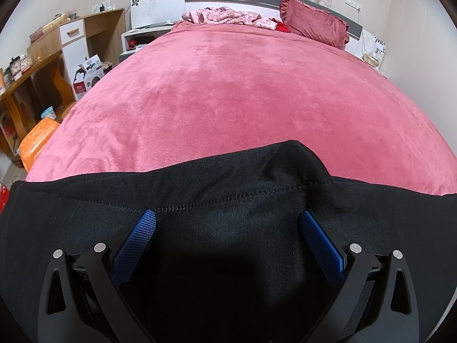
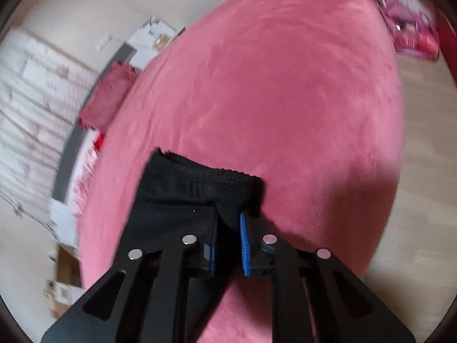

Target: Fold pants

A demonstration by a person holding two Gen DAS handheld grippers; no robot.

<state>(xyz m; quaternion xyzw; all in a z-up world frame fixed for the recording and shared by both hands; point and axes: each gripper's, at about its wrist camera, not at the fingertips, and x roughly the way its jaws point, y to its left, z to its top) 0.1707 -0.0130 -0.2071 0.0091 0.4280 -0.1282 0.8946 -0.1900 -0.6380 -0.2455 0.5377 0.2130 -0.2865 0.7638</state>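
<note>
Black pants (image 1: 228, 214) lie across the near edge of a pink bed (image 1: 228, 85); a stitched hem runs across them and a fold bulges up at the middle. My left gripper (image 1: 228, 217) is open, its blue pads (image 1: 145, 228) spread wide just above the fabric. In the right wrist view, my right gripper (image 2: 228, 217) is shut on a bunched edge of the pants (image 2: 182, 197), with the hem lifted above the bed (image 2: 285, 85). That view is blurred.
A red pillow (image 1: 314, 23) and crumpled pink clothes (image 1: 228, 17) lie at the headboard. Wooden shelves (image 1: 42, 65) and an orange box (image 1: 37, 140) stand left of the bed. Bare floor (image 2: 422, 171) lies past the bed's right side.
</note>
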